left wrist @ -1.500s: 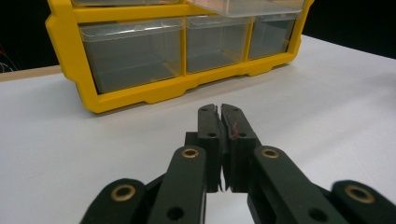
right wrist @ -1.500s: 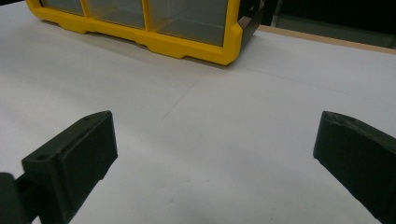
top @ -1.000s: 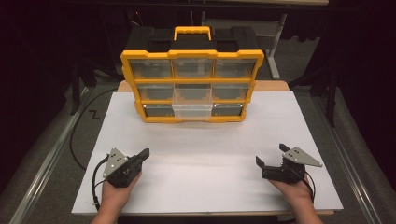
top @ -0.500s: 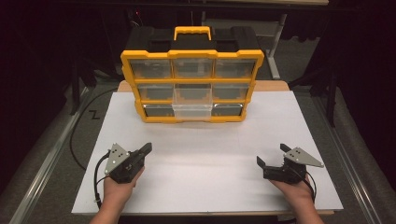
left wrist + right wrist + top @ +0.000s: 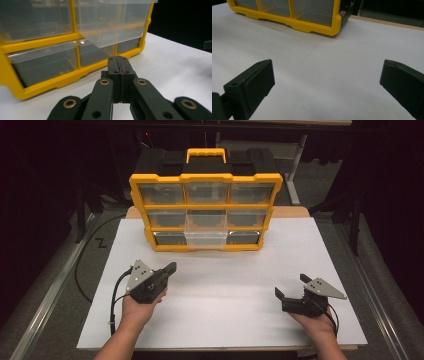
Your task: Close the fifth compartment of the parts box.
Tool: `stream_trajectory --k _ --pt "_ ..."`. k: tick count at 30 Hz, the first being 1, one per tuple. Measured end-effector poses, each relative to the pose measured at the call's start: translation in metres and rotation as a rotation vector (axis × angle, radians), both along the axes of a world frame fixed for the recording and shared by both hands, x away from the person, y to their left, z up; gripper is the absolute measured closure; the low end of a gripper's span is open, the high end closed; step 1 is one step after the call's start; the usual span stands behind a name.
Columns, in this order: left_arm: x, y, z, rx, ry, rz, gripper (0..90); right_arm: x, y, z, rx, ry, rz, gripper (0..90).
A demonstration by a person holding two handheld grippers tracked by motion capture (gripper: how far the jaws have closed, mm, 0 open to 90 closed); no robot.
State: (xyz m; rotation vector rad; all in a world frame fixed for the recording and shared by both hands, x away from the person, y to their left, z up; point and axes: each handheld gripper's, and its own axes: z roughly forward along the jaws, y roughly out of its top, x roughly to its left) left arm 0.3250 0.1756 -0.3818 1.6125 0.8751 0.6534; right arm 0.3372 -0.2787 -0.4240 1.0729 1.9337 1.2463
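So my left tongs point(image 5: 171, 267), clenched on nothing, aim at the yellow clear-drawered organizer's point(image 5: 205, 179) protruding middle drawer point(image 5: 205, 236); right tongs point(image 5: 291, 286), released, wait near the surface's front edge.

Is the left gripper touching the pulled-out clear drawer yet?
Apart. The high view shows bare white table between the shut left gripper and the clear drawer.
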Motion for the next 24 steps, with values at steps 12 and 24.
stream_trajectory --k 12,24 --pt "0.026 -0.026 0.011 -0.049 0.032 -0.012 89.7 0.0 0.0 0.0 0.005 -0.002 0.004 1.1" --pt "0.048 -0.052 0.02 -0.031 0.02 0.003 89.8 -0.001 0.0 0.001 0.006 -0.006 0.008 1.1"
